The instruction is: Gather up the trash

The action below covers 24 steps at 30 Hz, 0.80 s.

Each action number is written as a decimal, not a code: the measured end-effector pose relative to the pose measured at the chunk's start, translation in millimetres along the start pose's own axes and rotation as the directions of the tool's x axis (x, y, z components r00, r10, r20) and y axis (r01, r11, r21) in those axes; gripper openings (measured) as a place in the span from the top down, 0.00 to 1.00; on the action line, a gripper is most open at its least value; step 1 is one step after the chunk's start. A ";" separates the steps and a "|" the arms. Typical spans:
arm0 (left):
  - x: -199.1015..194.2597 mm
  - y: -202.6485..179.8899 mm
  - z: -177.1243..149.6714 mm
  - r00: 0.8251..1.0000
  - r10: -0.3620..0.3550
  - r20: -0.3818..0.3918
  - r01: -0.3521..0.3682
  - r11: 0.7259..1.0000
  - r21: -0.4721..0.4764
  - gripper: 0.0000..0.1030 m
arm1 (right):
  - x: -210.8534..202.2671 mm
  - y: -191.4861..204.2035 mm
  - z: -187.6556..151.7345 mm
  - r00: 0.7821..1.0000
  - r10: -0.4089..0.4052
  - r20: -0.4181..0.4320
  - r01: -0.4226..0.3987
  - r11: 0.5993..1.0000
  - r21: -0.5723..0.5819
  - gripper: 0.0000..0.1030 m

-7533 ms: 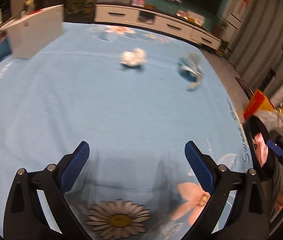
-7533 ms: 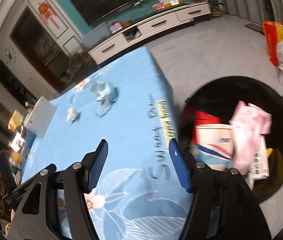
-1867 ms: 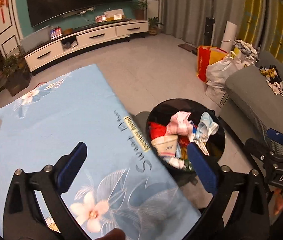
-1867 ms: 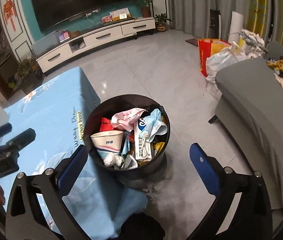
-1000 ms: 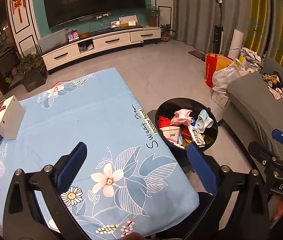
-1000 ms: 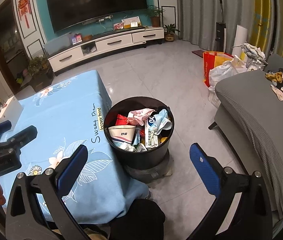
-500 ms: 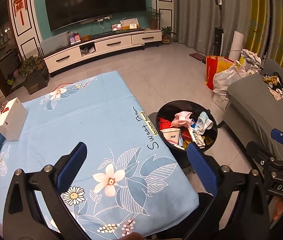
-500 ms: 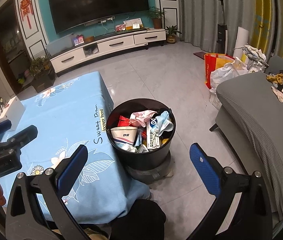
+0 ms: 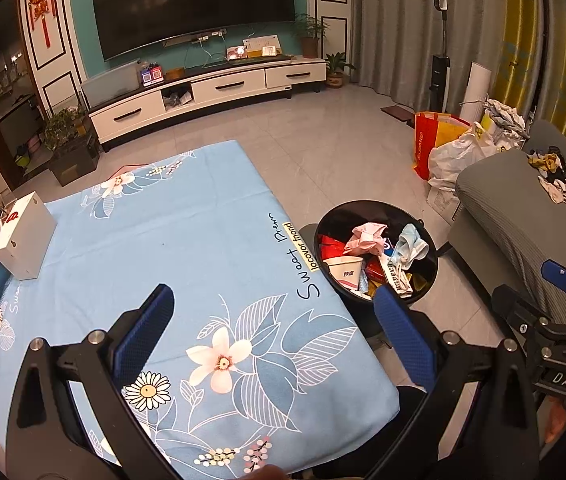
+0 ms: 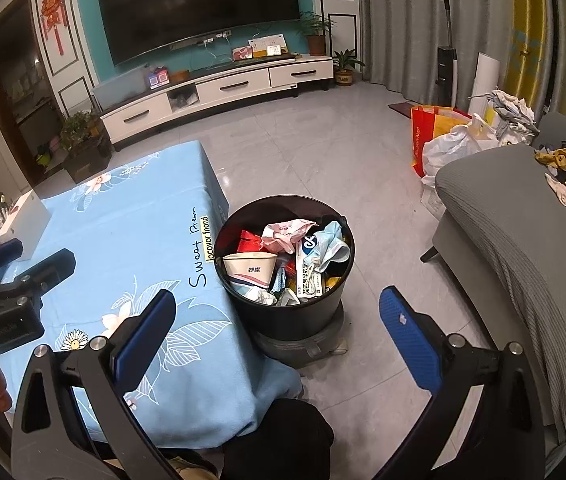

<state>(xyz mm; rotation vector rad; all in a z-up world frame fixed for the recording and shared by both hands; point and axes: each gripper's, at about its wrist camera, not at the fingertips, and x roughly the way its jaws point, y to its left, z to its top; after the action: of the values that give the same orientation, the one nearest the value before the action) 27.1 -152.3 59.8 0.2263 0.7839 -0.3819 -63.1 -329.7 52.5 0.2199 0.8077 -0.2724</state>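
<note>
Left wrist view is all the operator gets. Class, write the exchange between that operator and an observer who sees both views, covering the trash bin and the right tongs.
Operator: My left tongs cover the foot of the black bin. What does it stand on?
Observer: On a round grey base, which rests on the floor.
Operator: I see only one blue tip of the right tongs. Are they open?
Observer: Wide open, with nothing held between them.
Operator: What lies at the bin's near edge?
Observer: Crumpled white paper, just below the paper cup.
</note>
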 end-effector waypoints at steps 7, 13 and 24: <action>1.7 1.7 0.0 1.000 0.004 -0.003 -0.004 1.000 -0.008 0.03 | 1.8 -0.4 0.1 1.000 -0.003 -0.002 0.003 1.000 0.000 0.03; 1.8 1.6 -0.3 1.000 0.005 -0.004 -0.005 1.000 -0.009 0.03 | 2.9 -0.2 -0.6 1.000 0.000 -0.005 0.000 1.000 -0.003 0.03; 4.5 5.3 0.1 1.000 0.007 -0.011 -0.007 1.000 -0.022 0.03 | 4.3 0.2 -1.0 1.000 0.000 -0.004 0.000 1.000 -0.005 0.03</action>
<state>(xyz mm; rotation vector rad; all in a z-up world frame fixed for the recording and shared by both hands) 32.2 -148.6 56.9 0.2105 0.7971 -0.3658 -60.9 -329.9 48.7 0.2159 0.8127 -0.2695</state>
